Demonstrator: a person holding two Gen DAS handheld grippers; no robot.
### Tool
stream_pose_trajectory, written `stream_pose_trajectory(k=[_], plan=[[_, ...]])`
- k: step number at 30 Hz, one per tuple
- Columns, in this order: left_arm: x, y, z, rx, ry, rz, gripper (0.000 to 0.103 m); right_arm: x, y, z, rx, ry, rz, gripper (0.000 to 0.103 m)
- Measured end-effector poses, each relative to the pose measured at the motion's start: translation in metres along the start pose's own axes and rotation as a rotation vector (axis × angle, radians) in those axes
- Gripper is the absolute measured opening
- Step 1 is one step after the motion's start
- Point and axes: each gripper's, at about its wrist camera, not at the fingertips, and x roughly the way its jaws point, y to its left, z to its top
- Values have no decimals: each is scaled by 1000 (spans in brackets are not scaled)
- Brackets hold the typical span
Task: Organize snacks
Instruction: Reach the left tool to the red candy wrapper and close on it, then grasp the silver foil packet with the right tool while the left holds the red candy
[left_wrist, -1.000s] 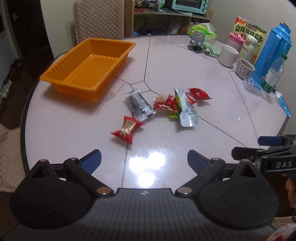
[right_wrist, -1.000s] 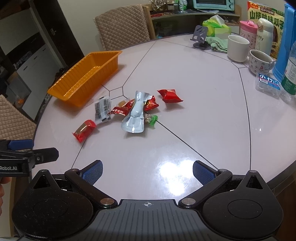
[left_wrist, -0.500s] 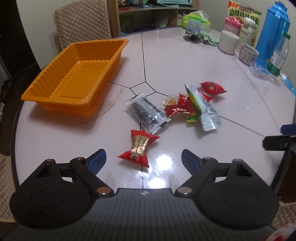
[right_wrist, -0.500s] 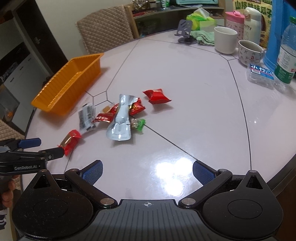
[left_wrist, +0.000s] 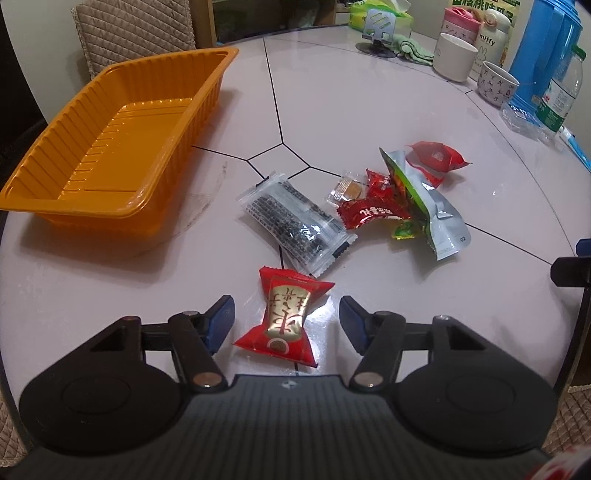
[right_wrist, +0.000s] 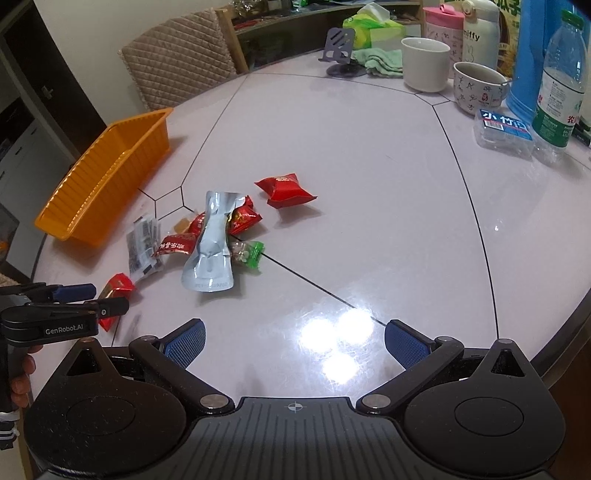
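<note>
Snacks are lying loose on the glossy table (left_wrist: 369, 92), none yet in the ribbed orange plastic tray (left_wrist: 110, 136) at left. The left gripper (left_wrist: 286, 319) is now straddling the nearest candy (left_wrist: 286, 314), a crinkly red-and-gold twist-wrap; it was well short of it a second ago. Its jaws have just been closing, pads not yet touching, so the pick-up is likely beginning. Rightward are lying a clear speckled packet (left_wrist: 295, 223), red sachets and a crumpled silver pouch (left_wrist: 432, 210). The right gripper (right_wrist: 295, 345) is hovering wide open, holding nothing.
</note>
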Motion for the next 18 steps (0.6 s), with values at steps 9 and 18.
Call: stream_pose_trajectory(k=[9, 18], plan=[[5, 5, -1, -22, 16, -28, 25, 8, 12, 6, -33, -12, 7, 103], [-7, 12, -5, -74, -15, -1, 20, 20, 35, 18, -115, -50, 51, 91]])
